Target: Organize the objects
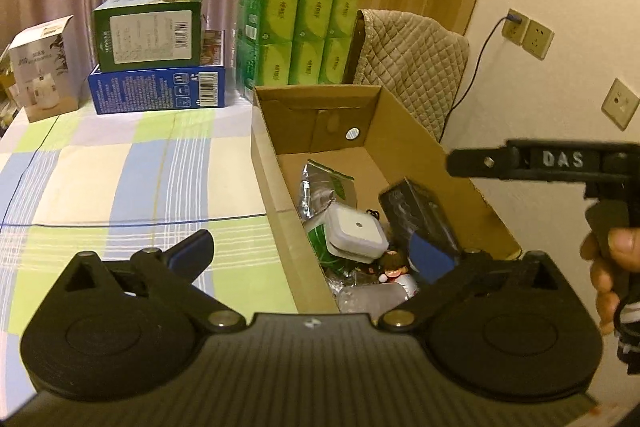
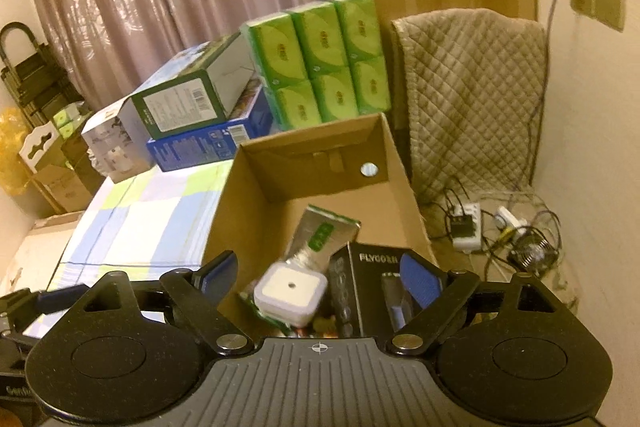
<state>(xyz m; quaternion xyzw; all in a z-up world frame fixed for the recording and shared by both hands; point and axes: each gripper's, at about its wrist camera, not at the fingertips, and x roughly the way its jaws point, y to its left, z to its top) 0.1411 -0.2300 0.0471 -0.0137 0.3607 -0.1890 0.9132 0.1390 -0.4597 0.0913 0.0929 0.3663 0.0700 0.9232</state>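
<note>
Table with a checked cloth (image 1: 120, 163) fills the left of both views. Far edge: stacked green and blue cartons (image 1: 156, 47), a pack of green tissue boxes (image 1: 300, 31), a quilted chair back (image 1: 416, 63) far right.

Open cardboard box (image 1: 276, 187) sits on the right part of the table, and the sorted things are already inside, piled at its near end: a black Flyco carton (image 2: 372, 291) on the right, a foil pouch with a green label (image 2: 320, 231) leaning behind, a white square gadget (image 1: 354, 231) on top in the middle, and small clutter under it, too blurred to name.

Left gripper (image 1: 312, 255) hangs over the box's near-left wall, jaws spread wide, nothing between the pads; one blue pad is outside the box, the other over the pile. Right gripper (image 2: 320, 277) is also spread, empty, hovering over the same pile. A hand (image 1: 612, 259) on its trigger shows at the right edge.

Judgement: a drop into the box looks done, next item not chosen. To do it well, lift the open jaws straight clear of the box wall before swinging away, so the pads don't catch the cardboard or nudge the gadget off the pile.
</note>
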